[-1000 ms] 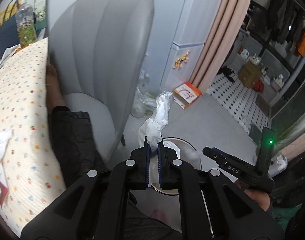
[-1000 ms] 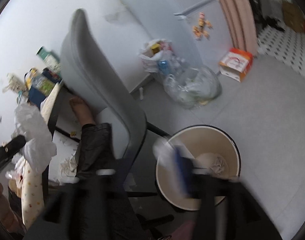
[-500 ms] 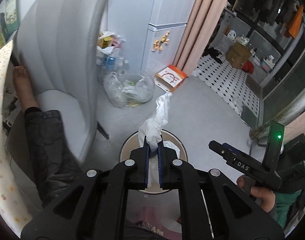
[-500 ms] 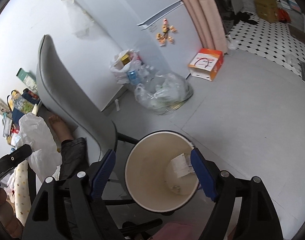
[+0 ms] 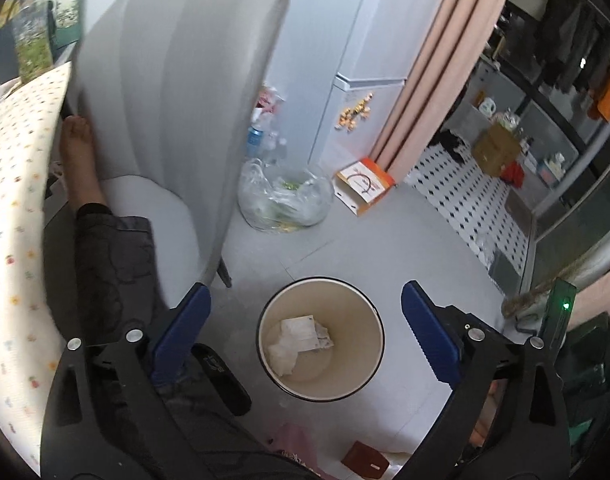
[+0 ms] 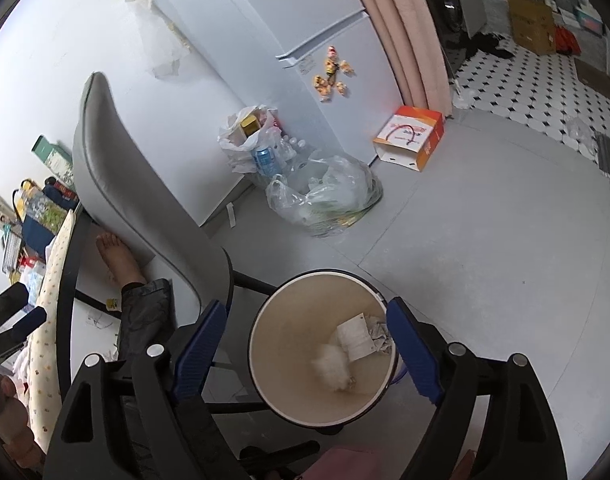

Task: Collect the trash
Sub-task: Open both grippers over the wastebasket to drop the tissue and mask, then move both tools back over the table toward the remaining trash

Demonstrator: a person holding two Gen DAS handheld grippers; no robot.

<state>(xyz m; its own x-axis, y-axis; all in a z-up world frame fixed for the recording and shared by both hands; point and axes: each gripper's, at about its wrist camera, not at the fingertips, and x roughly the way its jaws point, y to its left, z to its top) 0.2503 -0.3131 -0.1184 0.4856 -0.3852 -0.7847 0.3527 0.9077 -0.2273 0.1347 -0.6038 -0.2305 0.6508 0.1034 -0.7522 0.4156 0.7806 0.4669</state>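
Note:
A round cream trash bin [image 5: 369, 312] stands on the grey floor below both grippers; it also shows in the right wrist view [image 6: 265, 340]. Inside lie a crumpled white tissue [image 5: 283, 354], a flat paper slip [image 5: 301, 332] and, in the right wrist view, a blurred white wad [image 6: 333, 366] beside a paper slip [image 6: 355, 338]. My left gripper [image 5: 305, 328] is open and empty above the bin. My right gripper [image 6: 307, 354] is open and empty, its jaws either side of the bin.
A grey chair [image 5: 165, 92] stands left of the bin, with a person's leg and bare foot [image 6: 117, 254] beside it. A clear plastic bag of waste [image 6: 325, 196], a white bag [image 6: 245, 136] and an orange box [image 6: 413, 136] sit by the fridge [image 6: 313, 40]. The cloth-covered table edge [image 5: 13, 200] is far left.
My left gripper opened and let go of the white tissue, which now lies in the bin. My right gripper stays open over the bin.

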